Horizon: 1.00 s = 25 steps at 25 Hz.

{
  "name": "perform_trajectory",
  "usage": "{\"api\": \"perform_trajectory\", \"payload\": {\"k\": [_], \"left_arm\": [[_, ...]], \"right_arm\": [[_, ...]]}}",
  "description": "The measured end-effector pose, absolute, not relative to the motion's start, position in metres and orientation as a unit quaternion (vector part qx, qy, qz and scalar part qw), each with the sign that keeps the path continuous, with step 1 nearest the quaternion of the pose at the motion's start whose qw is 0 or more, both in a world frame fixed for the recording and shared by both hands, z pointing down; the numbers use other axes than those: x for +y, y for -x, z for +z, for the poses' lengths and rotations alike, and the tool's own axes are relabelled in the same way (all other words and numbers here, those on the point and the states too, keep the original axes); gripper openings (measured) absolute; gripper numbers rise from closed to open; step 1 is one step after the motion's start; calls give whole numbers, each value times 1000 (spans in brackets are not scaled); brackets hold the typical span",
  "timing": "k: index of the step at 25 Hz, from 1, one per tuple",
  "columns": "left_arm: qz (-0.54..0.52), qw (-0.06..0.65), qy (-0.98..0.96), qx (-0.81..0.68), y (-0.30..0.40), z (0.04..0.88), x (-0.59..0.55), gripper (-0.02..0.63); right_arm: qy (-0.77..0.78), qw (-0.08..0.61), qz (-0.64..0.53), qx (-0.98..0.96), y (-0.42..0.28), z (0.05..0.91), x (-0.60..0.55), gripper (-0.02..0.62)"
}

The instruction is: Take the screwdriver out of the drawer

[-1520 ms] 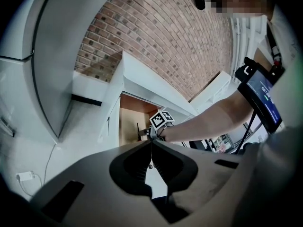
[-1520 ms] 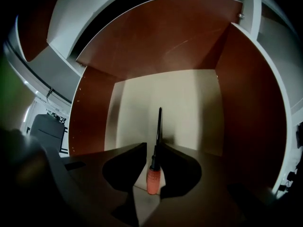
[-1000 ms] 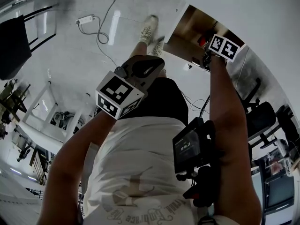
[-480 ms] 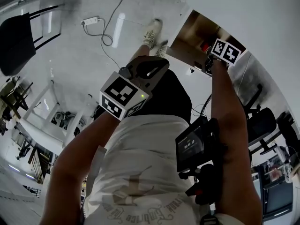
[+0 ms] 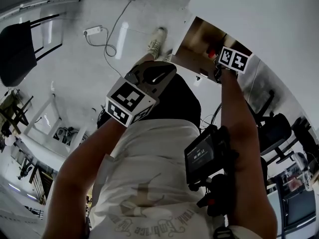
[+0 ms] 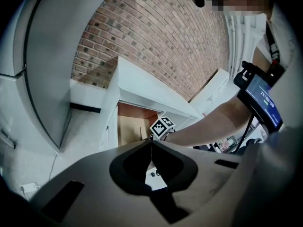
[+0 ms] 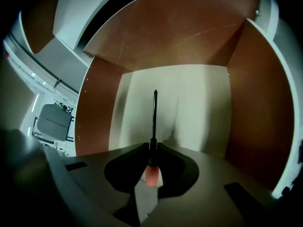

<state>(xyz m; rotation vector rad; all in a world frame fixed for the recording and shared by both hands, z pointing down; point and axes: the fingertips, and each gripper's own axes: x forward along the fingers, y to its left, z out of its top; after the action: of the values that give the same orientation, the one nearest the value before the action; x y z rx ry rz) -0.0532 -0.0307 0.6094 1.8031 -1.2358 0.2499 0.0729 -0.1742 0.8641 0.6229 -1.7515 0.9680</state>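
Observation:
The screwdriver [image 7: 154, 119] has a red handle and a thin black shaft that points away over the pale floor of the open drawer [image 7: 194, 103]. My right gripper [image 7: 151, 148] is shut on it at the base of the shaft, with the handle showing between the jaws. In the head view the right gripper [image 5: 217, 59] sits at the mouth of the brown drawer [image 5: 197, 36], under its marker cube, and a spot of red handle [image 5: 212, 53] shows there. My left gripper [image 5: 167, 69] hangs over the person's lap, shut on nothing [image 6: 151, 143].
The drawer has brown side and back walls [image 7: 251, 93] in a white cabinet [image 6: 142, 86]. A power strip and cable [image 5: 94, 32] lie on the floor. A dark chair [image 5: 17, 49] stands at left, office chairs [image 5: 274, 131] at right. A device with a screen [image 5: 202, 153] rides on the right forearm.
Little has changed. The right gripper stays at the drawer's mouth and the left gripper stays over the lap; the view itself has shifted slightly.

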Motion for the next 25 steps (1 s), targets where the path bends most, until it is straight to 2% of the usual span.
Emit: {"api": "perform_trajectory", "payload": {"k": [25], "left_arm": [[116,420,-764,-476,61,563,-25,23]], "right_arm": [[-245,450,374,-773,-66,771,-148,67]]}}
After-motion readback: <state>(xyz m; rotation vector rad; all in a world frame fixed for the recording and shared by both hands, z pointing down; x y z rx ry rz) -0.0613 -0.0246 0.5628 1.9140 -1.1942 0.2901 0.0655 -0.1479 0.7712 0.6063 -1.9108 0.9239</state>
